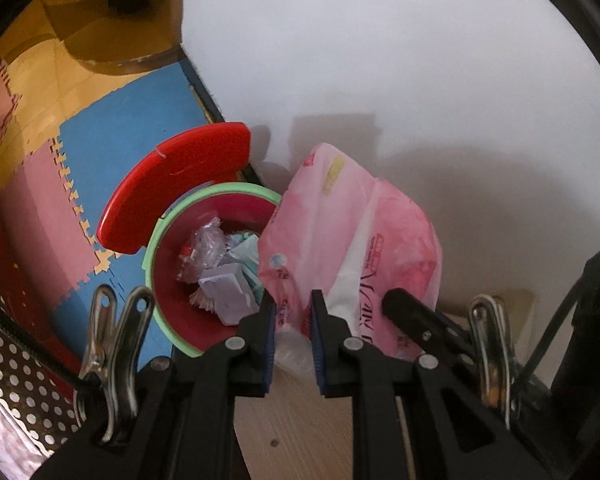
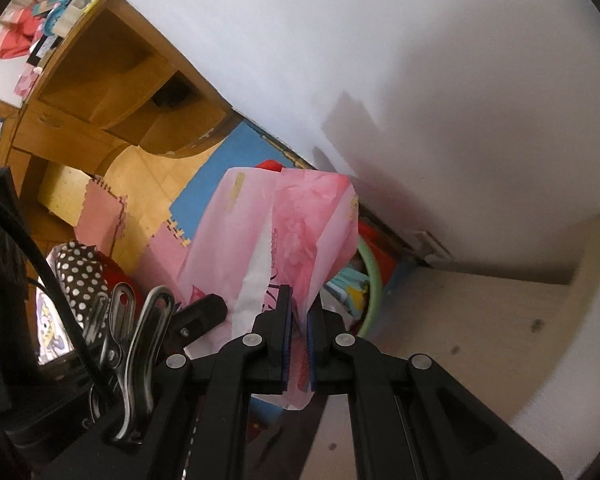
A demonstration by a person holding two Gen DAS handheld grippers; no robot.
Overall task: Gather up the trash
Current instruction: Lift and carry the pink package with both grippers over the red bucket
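Pink, crinkly plastic tissue wrapper (image 1: 352,240), near empty and slack, hangs pinched between both tools, so it stays spread rather than crumpled. The left gripper (image 1: 294,320) clamps its lower corner; the right gripper (image 2: 299,312), pressed tight together on the film, takes the other edge. In the left wrist view the wrapper sits at three o'clock of the round red bin with a green rim (image 1: 180,320), whose red lid (image 1: 180,184) stands open at eleven o'clock, ready for the drop.
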